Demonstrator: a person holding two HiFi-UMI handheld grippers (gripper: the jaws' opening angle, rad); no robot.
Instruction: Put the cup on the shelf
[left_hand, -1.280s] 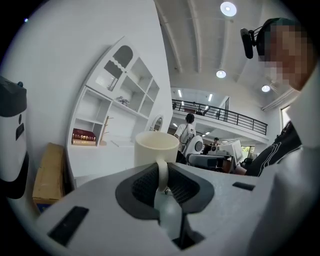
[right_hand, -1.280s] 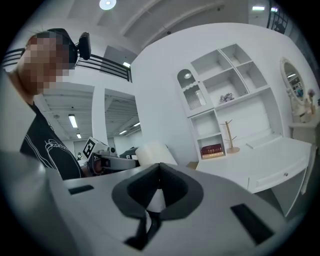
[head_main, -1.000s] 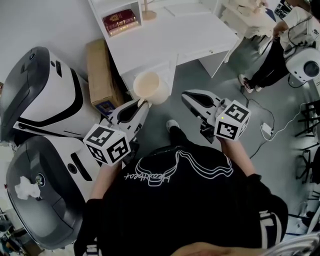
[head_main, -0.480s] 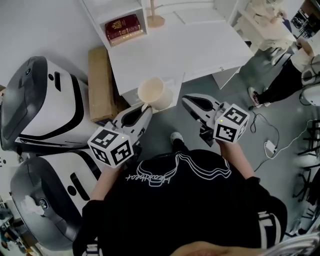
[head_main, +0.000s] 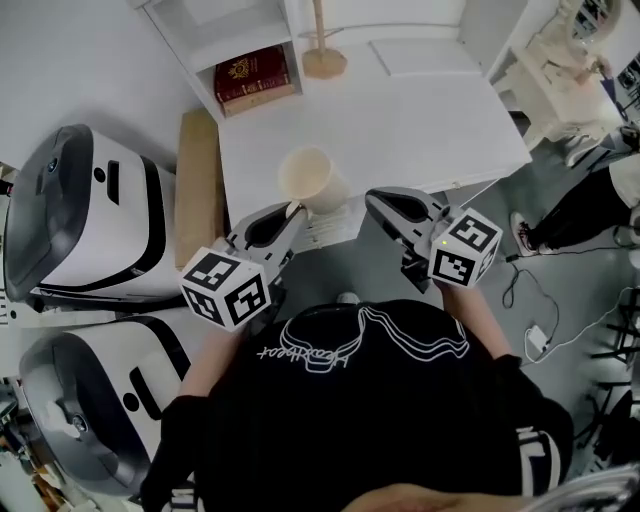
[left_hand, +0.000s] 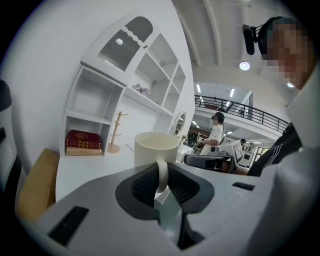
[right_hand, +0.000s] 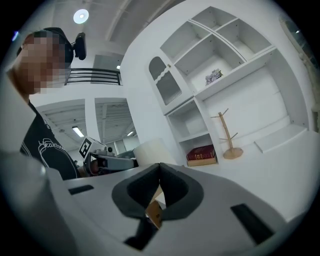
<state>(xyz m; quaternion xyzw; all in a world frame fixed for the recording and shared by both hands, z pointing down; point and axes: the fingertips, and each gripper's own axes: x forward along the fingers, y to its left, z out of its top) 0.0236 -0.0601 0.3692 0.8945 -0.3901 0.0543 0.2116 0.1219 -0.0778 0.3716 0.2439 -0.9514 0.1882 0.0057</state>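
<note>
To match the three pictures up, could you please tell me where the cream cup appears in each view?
Head view: cup just above centre, at the desk's near edge.
Left gripper view: centre, its handle between the jaws.
Right gripper view: left of centre, behind the jaws.
Shared landmark: the red book.

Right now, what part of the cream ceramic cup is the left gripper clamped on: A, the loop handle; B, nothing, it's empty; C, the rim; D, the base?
A: in the left gripper view, the left gripper has its jaws closed on either side of the loop handle of the cream ceramic cup.
</note>
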